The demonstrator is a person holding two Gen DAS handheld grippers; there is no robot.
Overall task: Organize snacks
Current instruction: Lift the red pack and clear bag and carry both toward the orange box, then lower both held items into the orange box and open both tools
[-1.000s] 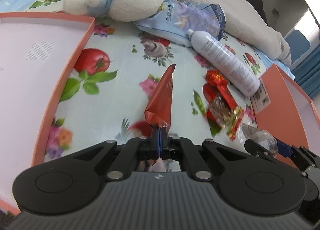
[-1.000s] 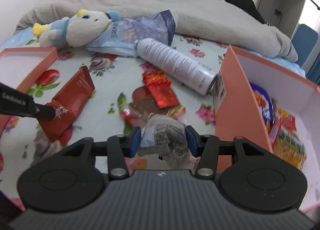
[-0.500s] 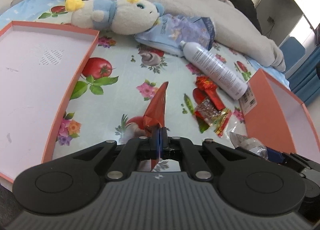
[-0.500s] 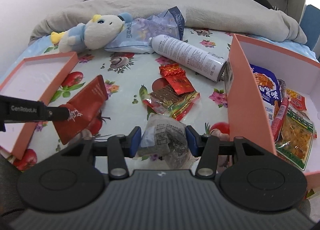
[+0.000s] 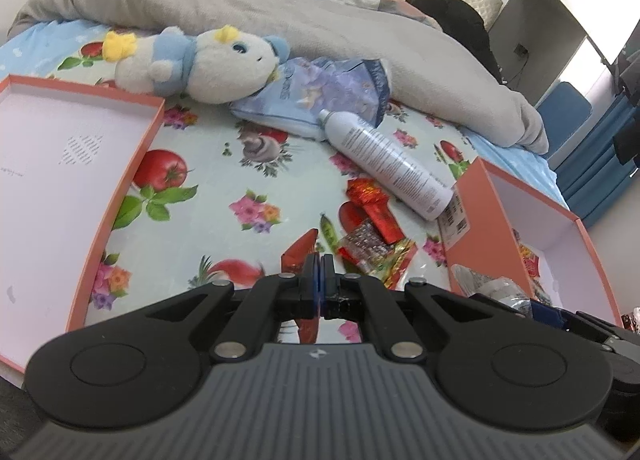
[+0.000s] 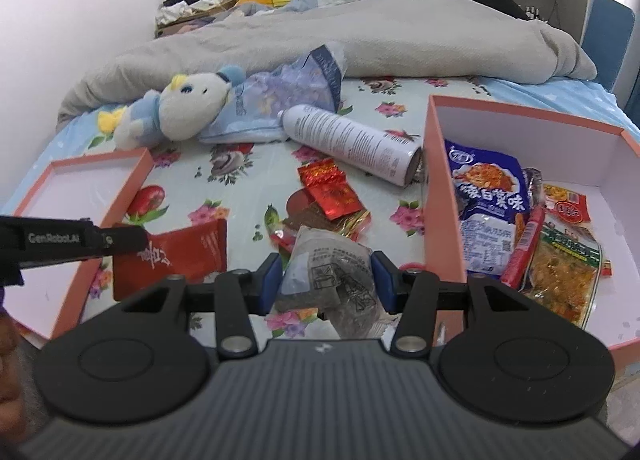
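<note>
My left gripper (image 5: 320,266) is shut on the edge of a flat red snack packet (image 5: 299,254), which hangs above the floral bedsheet; the right wrist view shows the same red packet (image 6: 180,258) held by the left gripper (image 6: 142,241). My right gripper (image 6: 326,280) is shut on a crinkly grey-clear snack bag (image 6: 332,276), lifted beside the orange box (image 6: 440,188). That box holds several snack packs, among them a blue noodle bag (image 6: 486,200). Two red packets (image 6: 330,188) and a clear-wrapped snack (image 6: 320,222) lie on the sheet.
An empty orange lid (image 5: 60,180) lies at the left. A white spray can (image 5: 386,162), a plush toy (image 5: 200,60) and a pale blue bag (image 5: 320,92) lie farther back. A grey quilt (image 5: 280,16) bounds the far side.
Both grippers have risen with their packets, so the bed looks farther away. The red packet now hangs off the sheet, and the inside of the right box has come into view.
</note>
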